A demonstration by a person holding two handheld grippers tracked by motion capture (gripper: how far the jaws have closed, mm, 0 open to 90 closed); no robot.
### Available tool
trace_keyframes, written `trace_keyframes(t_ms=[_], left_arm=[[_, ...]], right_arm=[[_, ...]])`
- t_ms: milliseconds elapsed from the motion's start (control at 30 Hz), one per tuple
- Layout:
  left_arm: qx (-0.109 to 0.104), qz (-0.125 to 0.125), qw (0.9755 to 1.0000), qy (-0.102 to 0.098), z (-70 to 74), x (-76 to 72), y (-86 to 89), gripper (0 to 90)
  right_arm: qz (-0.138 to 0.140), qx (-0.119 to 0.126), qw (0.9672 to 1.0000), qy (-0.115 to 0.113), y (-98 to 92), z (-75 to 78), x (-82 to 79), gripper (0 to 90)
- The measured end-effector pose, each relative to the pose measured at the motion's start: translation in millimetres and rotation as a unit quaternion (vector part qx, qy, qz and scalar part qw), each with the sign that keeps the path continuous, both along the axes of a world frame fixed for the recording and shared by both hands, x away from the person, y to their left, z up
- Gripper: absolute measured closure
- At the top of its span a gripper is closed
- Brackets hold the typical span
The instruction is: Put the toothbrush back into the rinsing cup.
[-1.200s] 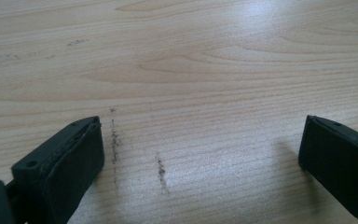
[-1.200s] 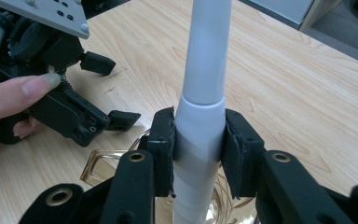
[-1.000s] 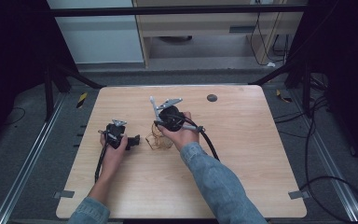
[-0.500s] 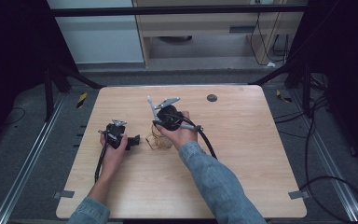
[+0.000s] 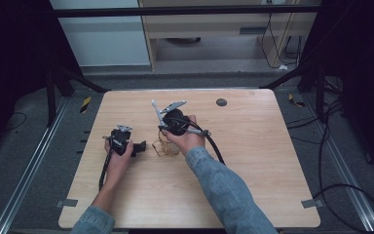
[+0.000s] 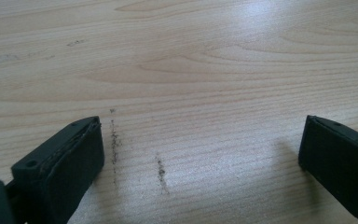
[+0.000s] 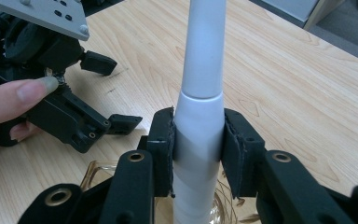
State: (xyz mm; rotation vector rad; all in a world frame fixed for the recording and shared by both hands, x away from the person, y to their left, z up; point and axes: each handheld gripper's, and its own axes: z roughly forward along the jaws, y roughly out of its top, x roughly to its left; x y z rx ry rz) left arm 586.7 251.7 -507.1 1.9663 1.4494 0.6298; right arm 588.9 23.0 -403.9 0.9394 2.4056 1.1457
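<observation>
Right gripper: I have it clamped on the white handle, pads pressing both sides of its thicker lower section, shaft rising upright between them.
Handle: its lower end stands in the clear glass vessel mid-table, just beside my right hand.
Handling: the handle looks stiff, smooth and light, so I judge it may slip or pivot; the wide lower section is the best hold. The glass looks fragile and easily tipped.
Left gripper: jaws wide apart with nothing between them, resting low over the wooden table, pointing toward the glass.
Since a second ago: both hands in the same places; the handle's tip leans slightly differently.
</observation>
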Motion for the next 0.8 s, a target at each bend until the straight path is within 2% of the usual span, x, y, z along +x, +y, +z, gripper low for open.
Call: trace_keyframes(t_ms=[800], left_arm=[[0.0, 0.0, 1.0, 0.0, 0.0, 0.1, -0.1, 0.0]], right_arm=[[0.008, -0.007, 0.9999, 0.006, 6.7, 1.1, 2.3, 66.2]])
